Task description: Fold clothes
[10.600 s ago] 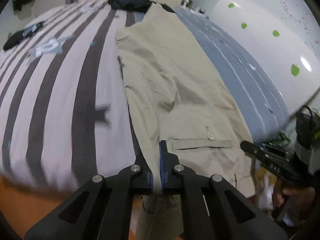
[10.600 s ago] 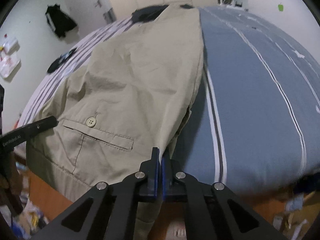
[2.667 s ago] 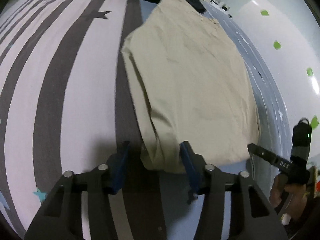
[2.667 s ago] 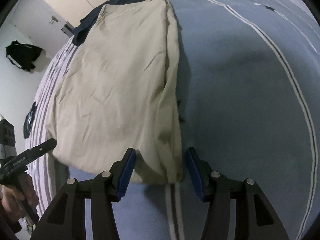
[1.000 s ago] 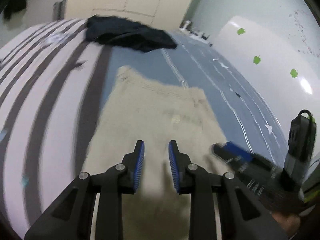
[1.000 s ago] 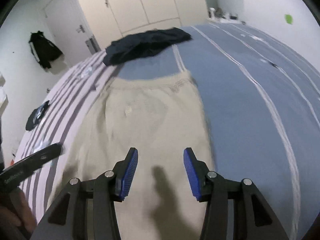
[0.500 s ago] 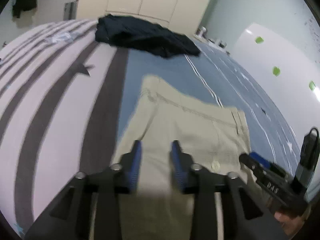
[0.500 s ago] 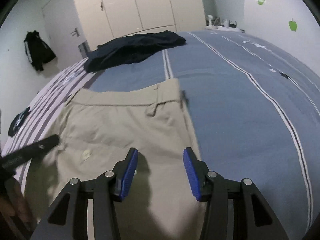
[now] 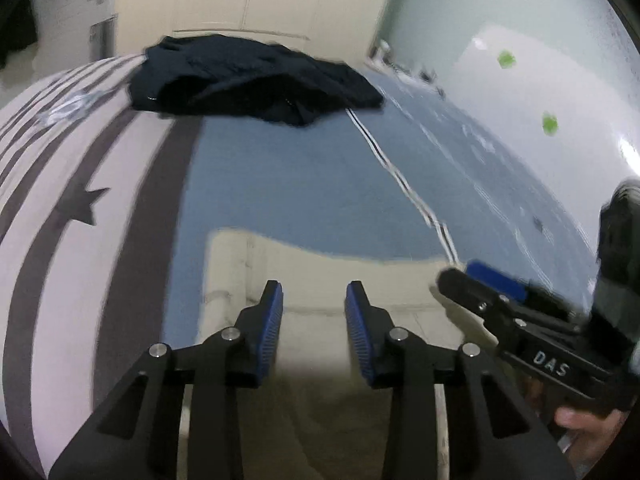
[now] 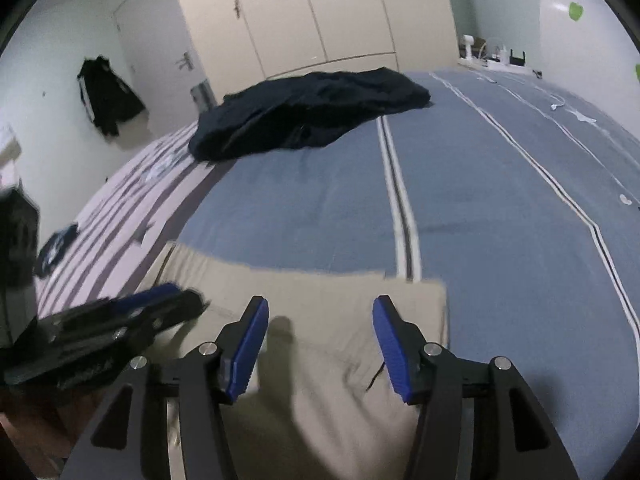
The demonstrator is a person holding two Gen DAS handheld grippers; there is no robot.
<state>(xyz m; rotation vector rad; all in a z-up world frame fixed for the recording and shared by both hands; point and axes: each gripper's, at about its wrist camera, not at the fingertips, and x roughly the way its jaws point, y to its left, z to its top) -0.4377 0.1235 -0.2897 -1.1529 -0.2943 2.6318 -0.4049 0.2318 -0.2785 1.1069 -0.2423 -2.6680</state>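
Folded beige trousers (image 9: 316, 276) (image 10: 320, 300) lie on the near part of the bed, waistband end toward the far side. Over their left part hovers my left gripper (image 9: 314, 300), open, with nothing between its blue pads. My right gripper (image 10: 320, 316) hangs above their right part, its jaws opening and empty. Each gripper also shows in the other's view: the right gripper (image 9: 480, 284) at the right edge, the left gripper (image 10: 168, 300) blurred at the left. A crumpled dark navy garment (image 9: 248, 80) (image 10: 308, 108) lies at the far end of the bed.
The bed cover (image 10: 500, 200) is blue with white stripes on the right, and grey-and-white striped (image 9: 60, 200) with a star on the left. Cream wardrobe doors (image 10: 312, 12) stand beyond the bed. A dark jacket (image 10: 108, 96) hangs on the left wall. A small dark item (image 10: 56, 246) lies at the bed's left edge.
Both grippers have pulled back toward the near end of the trousers, so more blue cover now shows beyond them. The jaws of both stand a little wider than a second ago.
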